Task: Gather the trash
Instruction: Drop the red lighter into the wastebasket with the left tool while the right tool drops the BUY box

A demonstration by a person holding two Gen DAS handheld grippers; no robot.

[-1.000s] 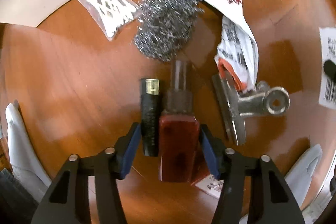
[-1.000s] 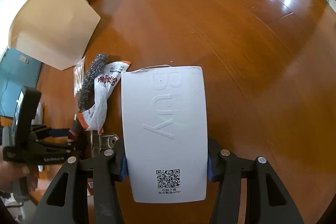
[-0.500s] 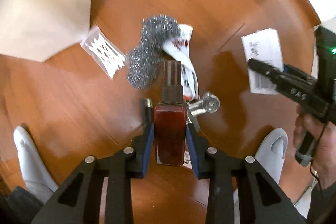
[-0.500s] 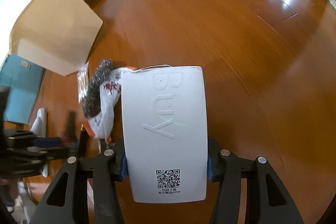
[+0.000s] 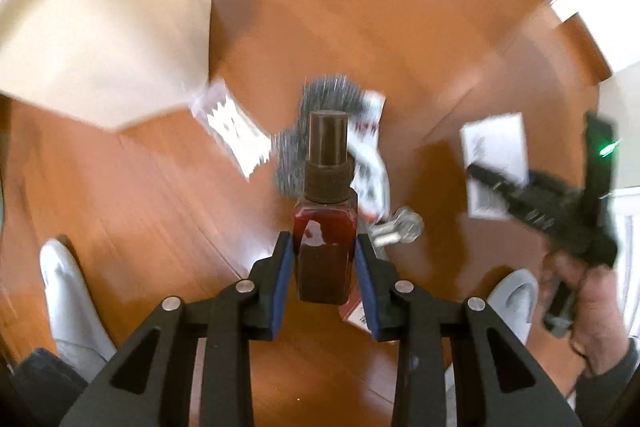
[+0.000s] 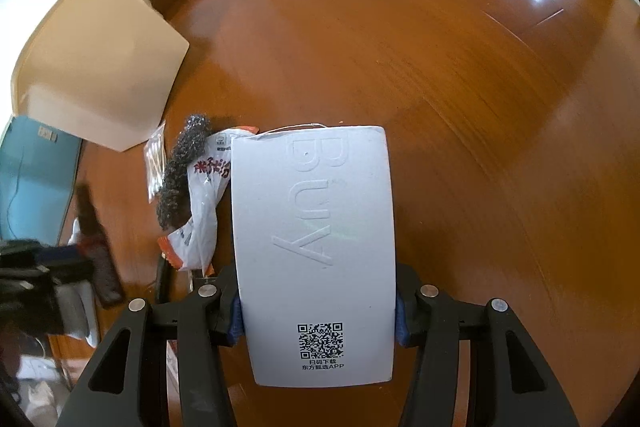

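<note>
Left tongs (image 5: 324, 259) clamp the red bottle (image 5: 325, 247); right tongs (image 6: 318, 311) seemingly grip the white box (image 6: 314, 227).

A dark red bottle (image 5: 324, 259) with a brown cap sits between blue pads (image 5: 282, 287) on a black gripper (image 5: 324, 283), above a glossy orange-brown wooden floor (image 6: 460, 75). A white box (image 6: 316, 247) bears embossed lettering and a black QR code. Nearby lie a grey steel-wool scourer (image 6: 180, 171), a white wrapper (image 6: 206, 203) with red characters and orange edge, and a beige bin (image 6: 96, 67).
</note>
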